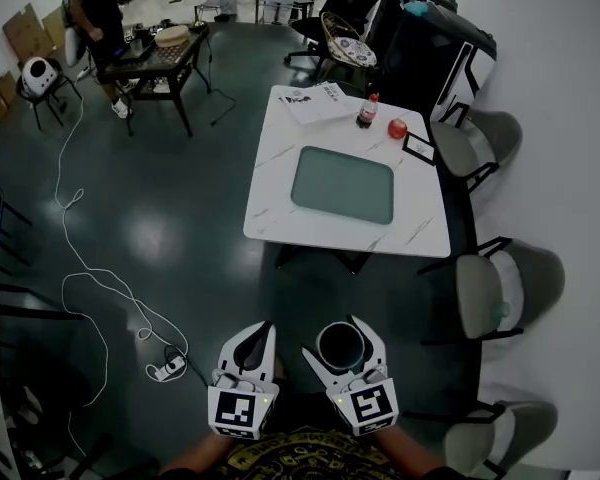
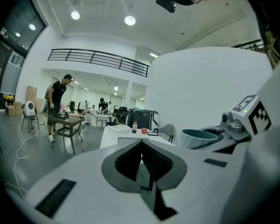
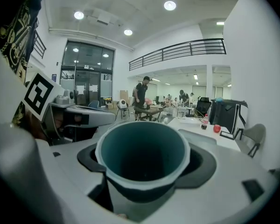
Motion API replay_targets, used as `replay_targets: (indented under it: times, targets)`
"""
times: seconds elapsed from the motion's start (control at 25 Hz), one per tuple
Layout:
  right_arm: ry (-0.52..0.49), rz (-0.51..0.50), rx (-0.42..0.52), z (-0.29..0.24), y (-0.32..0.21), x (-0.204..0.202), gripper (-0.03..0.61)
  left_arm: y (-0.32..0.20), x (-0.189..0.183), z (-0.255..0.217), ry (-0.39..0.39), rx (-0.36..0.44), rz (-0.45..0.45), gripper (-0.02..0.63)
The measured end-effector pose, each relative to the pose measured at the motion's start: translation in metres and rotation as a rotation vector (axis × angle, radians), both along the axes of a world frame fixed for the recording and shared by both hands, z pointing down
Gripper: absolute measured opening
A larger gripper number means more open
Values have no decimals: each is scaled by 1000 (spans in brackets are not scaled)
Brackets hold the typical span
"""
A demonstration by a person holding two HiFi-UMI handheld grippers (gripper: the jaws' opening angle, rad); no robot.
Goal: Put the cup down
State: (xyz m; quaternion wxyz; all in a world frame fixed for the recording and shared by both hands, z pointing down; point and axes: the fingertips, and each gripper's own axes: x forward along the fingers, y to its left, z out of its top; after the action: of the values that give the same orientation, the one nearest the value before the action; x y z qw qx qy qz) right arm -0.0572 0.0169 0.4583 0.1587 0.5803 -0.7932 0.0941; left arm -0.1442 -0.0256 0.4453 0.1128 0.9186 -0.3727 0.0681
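Observation:
A dark teal cup [image 1: 340, 345] with a pale rim is held upright and looks empty, and my right gripper [image 1: 341, 338] is shut on it with a jaw on each side. The right gripper view looks straight into the cup [image 3: 142, 153]. My left gripper [image 1: 264, 330] hangs just to the left of it with its jaws together and nothing between them. From the left gripper view the cup [image 2: 198, 138] shows off to the right. Both grippers are low and near me, over the dark floor, short of the white marble table [image 1: 276, 200].
On the table lie a grey-green tray [image 1: 342, 184], papers [image 1: 315, 101], a bottle [image 1: 367, 111], a red apple [image 1: 397, 128] and a small frame [image 1: 418, 148]. Grey chairs [image 1: 505, 288] line its right side. A cable [image 1: 100, 288] snakes over the floor to the left. A person [image 1: 98, 8] stands far off.

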Motion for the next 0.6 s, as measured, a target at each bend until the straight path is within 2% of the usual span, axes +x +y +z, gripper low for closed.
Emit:
replay_targets:
  times: [0.2, 0.6]
  targets:
    - [36, -1, -10, -1, -11, -7, 377, -8, -3, 5, 26, -8, 22, 11]
    - [77, -23, -10, -6, -22, -10, 377, -19, -4, 4, 65, -10, 5, 11]
